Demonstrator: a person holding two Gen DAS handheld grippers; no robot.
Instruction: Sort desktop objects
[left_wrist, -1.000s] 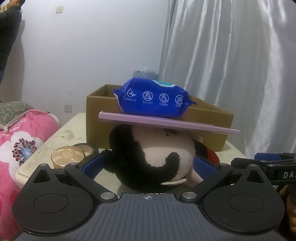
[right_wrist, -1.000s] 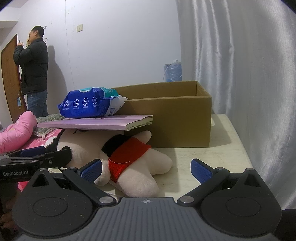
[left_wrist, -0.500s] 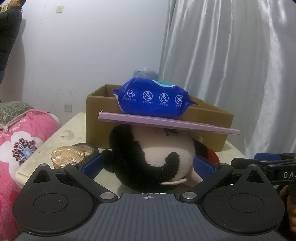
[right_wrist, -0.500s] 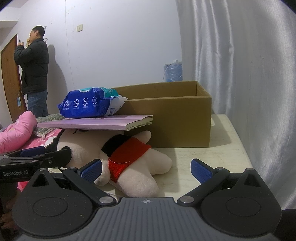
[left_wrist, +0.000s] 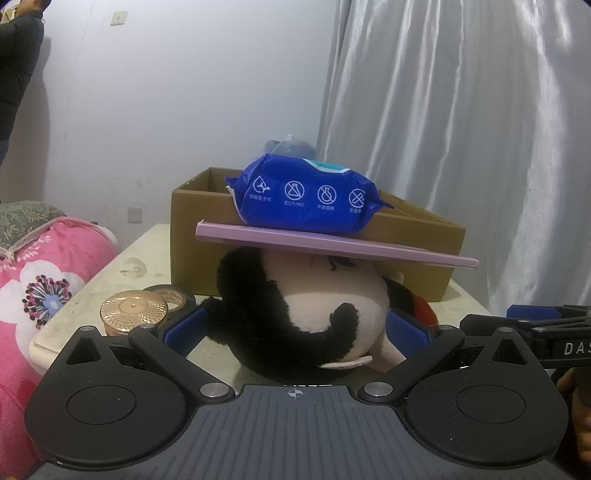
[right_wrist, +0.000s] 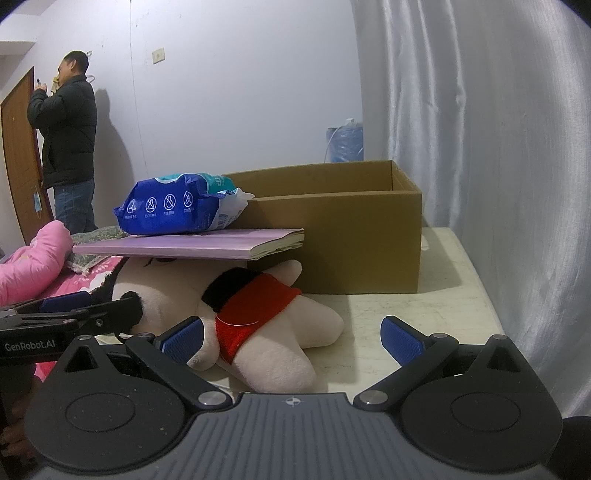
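Left gripper (left_wrist: 293, 330): wide open, blue pads flanking the head of a black-and-cream plush toy (left_wrist: 306, 314), holding nothing.
Right gripper (right_wrist: 291, 338): wide open, empty, left pad just beside the toy's red-clad body.
Plush toy: lying on the pale bench (right_wrist: 454, 306), in front of an open brown cardboard box (right_wrist: 354, 236).
Flat lilac book (left_wrist: 332, 245): resting on the toy.
Blue soft wipes pack (left_wrist: 304, 201): lying on the book.
Round gold-lidded jar (left_wrist: 133, 310): left of the toy, beside a tape roll (left_wrist: 170, 295).
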